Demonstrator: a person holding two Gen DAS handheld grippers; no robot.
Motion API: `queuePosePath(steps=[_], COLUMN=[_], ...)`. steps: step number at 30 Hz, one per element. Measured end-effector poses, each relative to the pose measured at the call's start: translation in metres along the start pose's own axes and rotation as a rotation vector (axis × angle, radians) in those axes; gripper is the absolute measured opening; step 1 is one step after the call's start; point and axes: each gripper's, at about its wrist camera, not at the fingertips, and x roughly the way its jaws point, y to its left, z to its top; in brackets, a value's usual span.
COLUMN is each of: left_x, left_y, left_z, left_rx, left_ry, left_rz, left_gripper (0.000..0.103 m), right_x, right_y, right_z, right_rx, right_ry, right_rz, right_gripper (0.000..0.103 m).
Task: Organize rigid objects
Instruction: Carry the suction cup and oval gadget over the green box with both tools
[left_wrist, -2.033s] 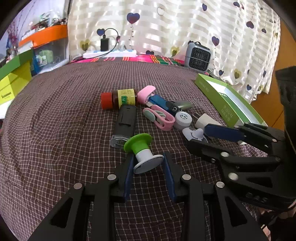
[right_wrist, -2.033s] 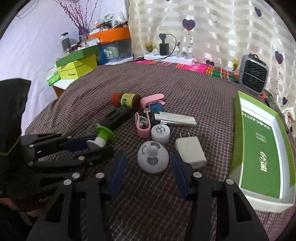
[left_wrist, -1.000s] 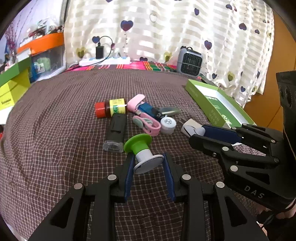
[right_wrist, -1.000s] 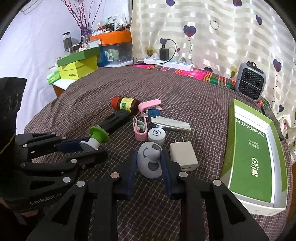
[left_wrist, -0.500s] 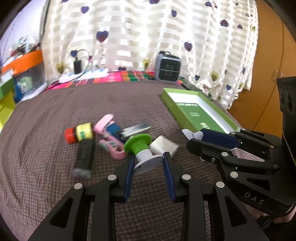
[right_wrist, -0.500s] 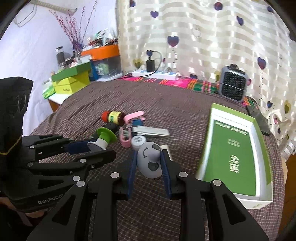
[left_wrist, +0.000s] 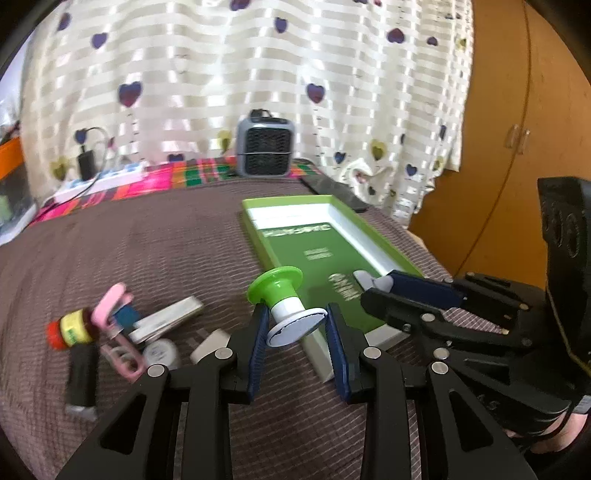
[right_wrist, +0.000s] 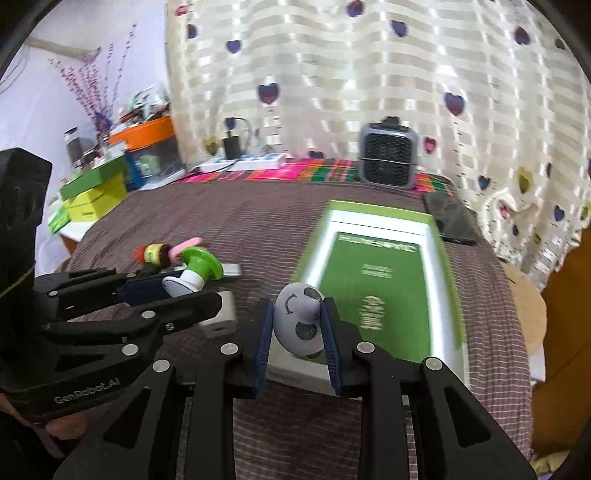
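A green-and-white stamper (left_wrist: 287, 307) is being gripped by the left gripper (left_wrist: 297, 326); its fingers (left_wrist: 258, 332) are closed on the white round base, and the green flange is pointing to the far side. It is being held in the air, above the near left edge of the green tray box (left_wrist: 325, 254) that is lying on the bed (left_wrist: 155, 247). A grey round knob (right_wrist: 298, 317) is being clamped by the right gripper (right_wrist: 297, 332), its fingers (right_wrist: 266, 332) pressing on both sides of it, above the near end of the same box.

Both things are judged to be light, stiff plastic that is not giving under the fingers. The stamper is probably smooth and round, so it could be turning or slipping in the grip; the narrow white neck under the flange is seeming the safer place to hold. The knob is domed, so it is best taken across its widest part.

On the left of the bed a small red-capped bottle (left_wrist: 68, 328), a pink clip (left_wrist: 110, 302) and a white charger (left_wrist: 212, 341) are waiting.
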Motion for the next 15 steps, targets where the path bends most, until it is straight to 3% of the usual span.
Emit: queuePosePath(steps=[15], left_x=[0.057], left_y=[-0.035], left_z=[0.006], left_rx=[0.032], left_ry=[0.1], left_rz=[-0.118], left_gripper=[0.03], right_x=[0.012], right_y=[-0.056], right_z=[-0.014], right_rx=[0.086], right_ry=[0.07], right_rz=[-0.128], right_gripper=[0.027])
